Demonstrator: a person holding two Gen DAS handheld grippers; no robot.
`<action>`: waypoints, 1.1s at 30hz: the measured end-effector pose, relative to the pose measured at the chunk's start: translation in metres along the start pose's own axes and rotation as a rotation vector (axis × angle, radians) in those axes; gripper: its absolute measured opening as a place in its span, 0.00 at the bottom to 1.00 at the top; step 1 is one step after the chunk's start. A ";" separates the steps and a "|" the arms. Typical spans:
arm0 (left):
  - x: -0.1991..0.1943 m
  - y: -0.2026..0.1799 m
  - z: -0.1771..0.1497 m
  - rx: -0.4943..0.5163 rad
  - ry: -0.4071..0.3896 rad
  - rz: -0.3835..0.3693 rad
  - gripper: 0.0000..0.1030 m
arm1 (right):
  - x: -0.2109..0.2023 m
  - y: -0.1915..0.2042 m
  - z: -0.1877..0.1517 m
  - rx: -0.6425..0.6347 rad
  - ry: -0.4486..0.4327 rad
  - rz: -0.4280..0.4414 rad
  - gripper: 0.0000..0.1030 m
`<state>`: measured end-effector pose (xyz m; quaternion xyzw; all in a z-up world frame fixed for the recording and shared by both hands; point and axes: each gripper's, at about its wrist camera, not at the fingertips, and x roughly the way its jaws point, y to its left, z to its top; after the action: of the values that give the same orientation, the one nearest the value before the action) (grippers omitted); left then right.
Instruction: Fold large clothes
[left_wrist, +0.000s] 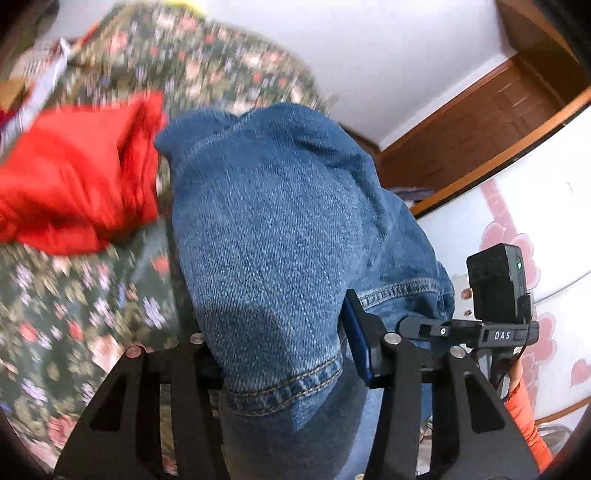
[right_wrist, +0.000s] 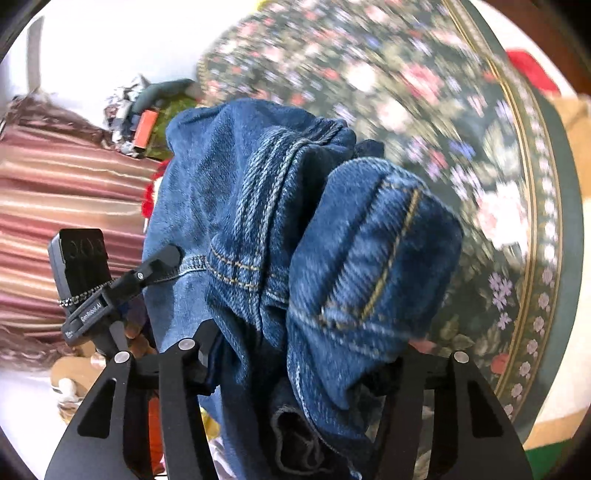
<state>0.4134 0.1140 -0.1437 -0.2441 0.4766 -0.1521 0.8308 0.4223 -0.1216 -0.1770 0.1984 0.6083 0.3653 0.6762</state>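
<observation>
A pair of blue denim jeans (left_wrist: 273, 236) hangs lifted between both grippers over a floral bedspread (left_wrist: 74, 302). My left gripper (left_wrist: 284, 354) is shut on a hemmed edge of the jeans; the denim hides its fingertips. The other gripper (left_wrist: 495, 325) shows at the right of the left wrist view. In the right wrist view, my right gripper (right_wrist: 303, 354) is shut on a bunched, seamed part of the jeans (right_wrist: 332, 236), which drapes over and hides its fingertips. The left gripper (right_wrist: 110, 295) shows at the left there.
A red garment (left_wrist: 77, 177) lies on the bedspread to the left of the jeans. The bedspread's bordered edge (right_wrist: 535, 221) curves at the right. A striped pink curtain (right_wrist: 55, 192), a cluttered pile (right_wrist: 147, 122), a wooden door (left_wrist: 480, 125) and a white wardrobe (left_wrist: 535, 206) surround the bed.
</observation>
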 end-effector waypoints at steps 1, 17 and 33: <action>-0.011 -0.003 0.004 0.015 -0.022 -0.001 0.48 | -0.004 0.011 0.001 -0.022 -0.017 0.002 0.51; -0.150 0.070 0.083 0.070 -0.242 0.045 0.48 | 0.021 0.136 0.060 -0.241 -0.165 0.059 0.51; -0.096 0.218 0.160 -0.086 -0.201 0.227 0.48 | 0.154 0.135 0.134 -0.176 -0.092 0.068 0.51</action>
<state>0.5085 0.3838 -0.1267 -0.2381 0.4215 -0.0116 0.8749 0.5166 0.1039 -0.1606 0.1754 0.5352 0.4306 0.7053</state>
